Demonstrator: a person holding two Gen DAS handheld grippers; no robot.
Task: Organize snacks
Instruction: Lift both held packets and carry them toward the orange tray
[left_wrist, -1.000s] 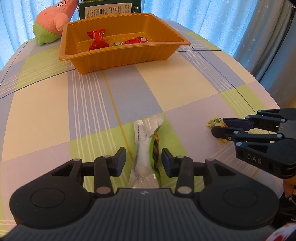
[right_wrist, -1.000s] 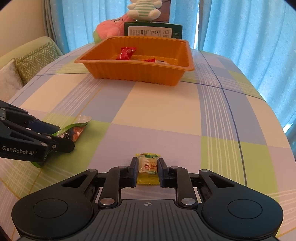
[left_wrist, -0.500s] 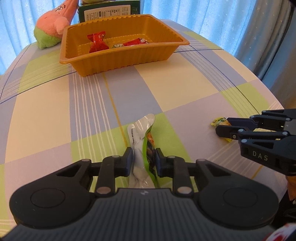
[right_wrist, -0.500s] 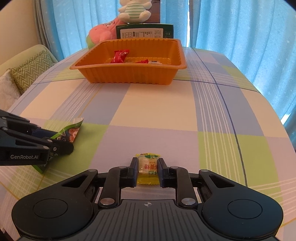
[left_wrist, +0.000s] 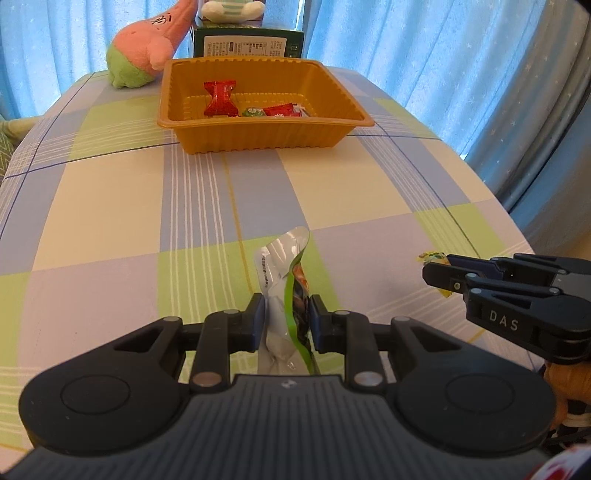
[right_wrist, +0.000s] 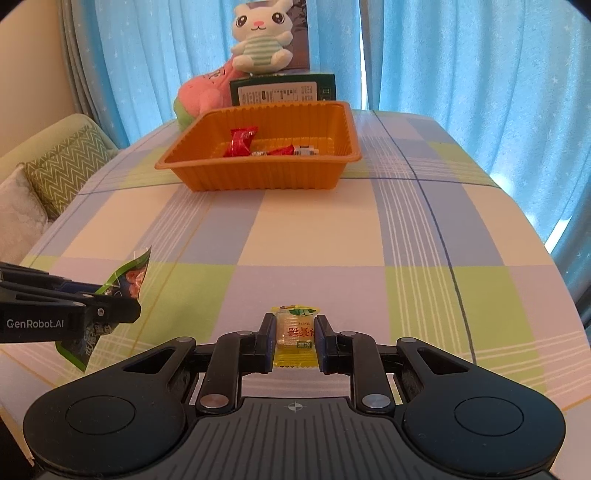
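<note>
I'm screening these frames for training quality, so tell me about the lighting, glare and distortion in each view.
Left wrist view: daylight glows through the curtains, the table edge bows with fisheye curvature, and the silver back of the packet catches a mild sheen. Right wrist view: a bright blown-out gap at the curtain, the same bowing, and the candy is sharp.

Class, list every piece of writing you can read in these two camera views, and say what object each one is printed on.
"DAS": side of the black right gripper.
"GenRobot.AI": side of the black left gripper.
Red characters on the yellow candy packet: too blurred to read.
White label on the dark green box: too small.
Green-and-silver snack pouch: print illegible.
</note>
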